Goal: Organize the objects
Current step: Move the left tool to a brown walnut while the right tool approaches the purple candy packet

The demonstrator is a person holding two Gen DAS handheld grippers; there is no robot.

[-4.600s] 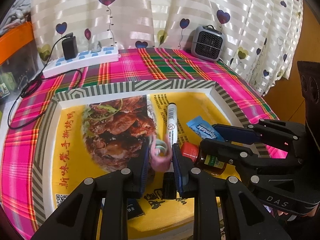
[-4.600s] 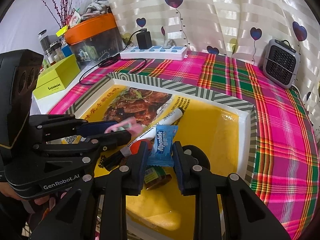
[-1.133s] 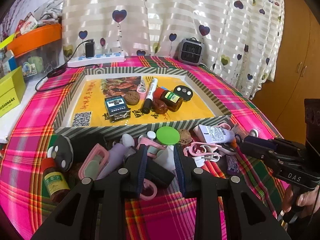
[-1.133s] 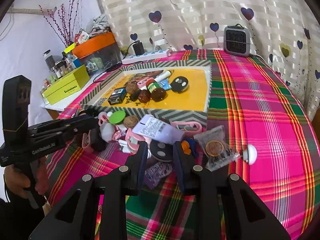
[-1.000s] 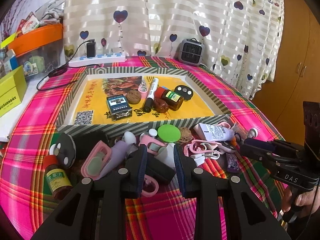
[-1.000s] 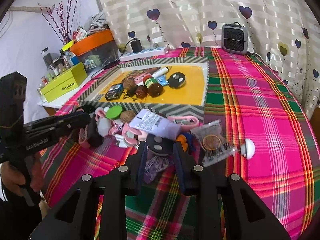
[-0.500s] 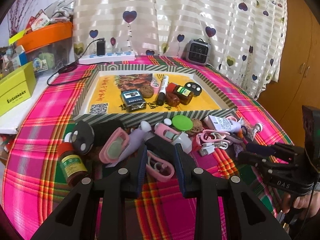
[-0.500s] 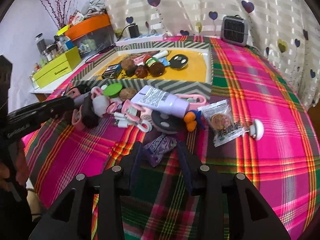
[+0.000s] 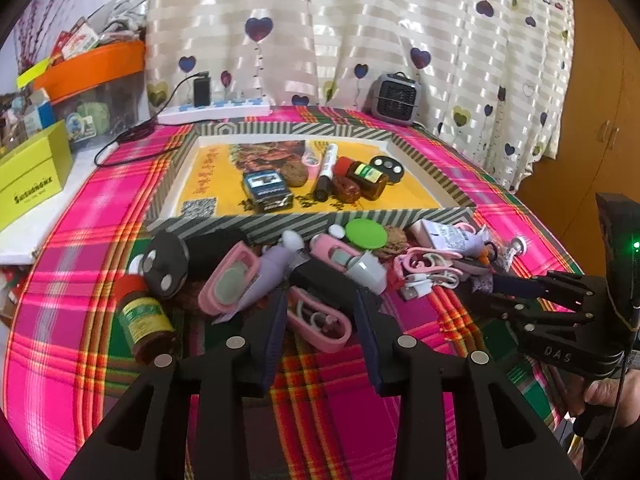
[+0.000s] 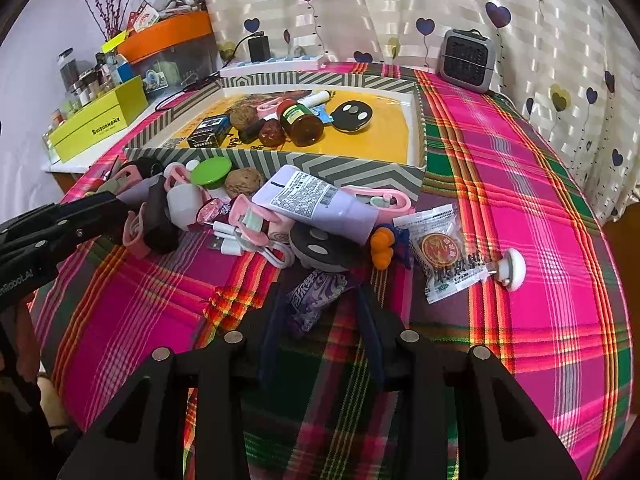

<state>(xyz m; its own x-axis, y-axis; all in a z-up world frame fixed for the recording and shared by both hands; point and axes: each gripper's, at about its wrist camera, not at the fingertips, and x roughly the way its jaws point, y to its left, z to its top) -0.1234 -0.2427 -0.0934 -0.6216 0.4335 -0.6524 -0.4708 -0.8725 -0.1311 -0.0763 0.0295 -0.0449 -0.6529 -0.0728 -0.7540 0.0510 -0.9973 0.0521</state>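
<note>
Now the left gripper (image 9: 322, 326), opening, straddles a pink oval case (image 9: 318, 322); the right gripper (image 10: 322, 316), closing, seemingly pinches a crinkly purple wrapper (image 10: 316, 290).

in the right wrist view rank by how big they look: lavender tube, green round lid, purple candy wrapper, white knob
1. lavender tube
2. purple candy wrapper, nearest the camera, so unsure
3. green round lid
4. white knob
</note>
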